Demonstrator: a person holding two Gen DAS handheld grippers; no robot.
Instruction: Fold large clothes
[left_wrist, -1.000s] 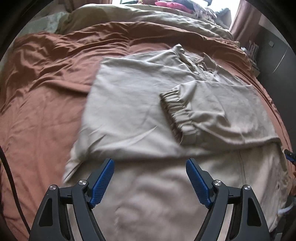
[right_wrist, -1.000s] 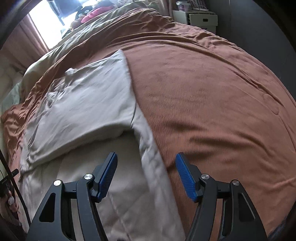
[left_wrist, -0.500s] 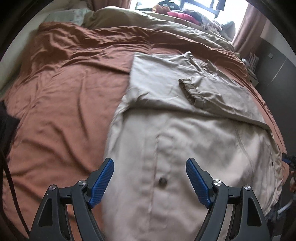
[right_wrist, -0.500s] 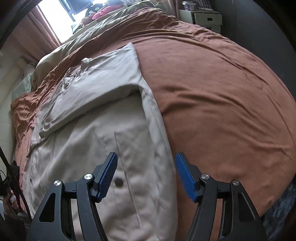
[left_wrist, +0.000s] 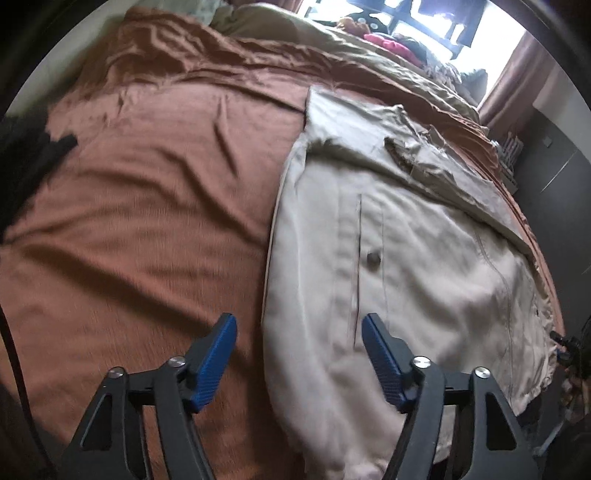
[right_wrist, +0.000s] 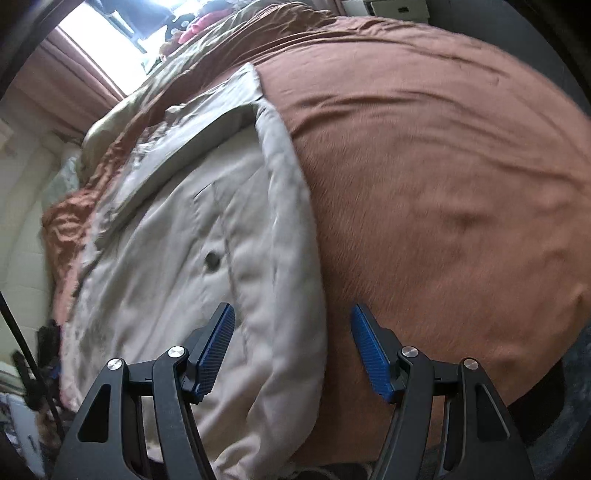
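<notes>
Beige jacket (left_wrist: 406, 266) blurry, near hem cut off; both grippers' fingers (left_wrist: 218, 354) wide apart, holding nothing.

A big light tan coat (left_wrist: 417, 266) (right_wrist: 177, 266) lies flat on the brown bed cover. One dark round button shows on its front flap. Both sleeves are folded across the top part, and one puffy cuff rests there. The bottom edge of the coat hangs over the bed's end.
</notes>
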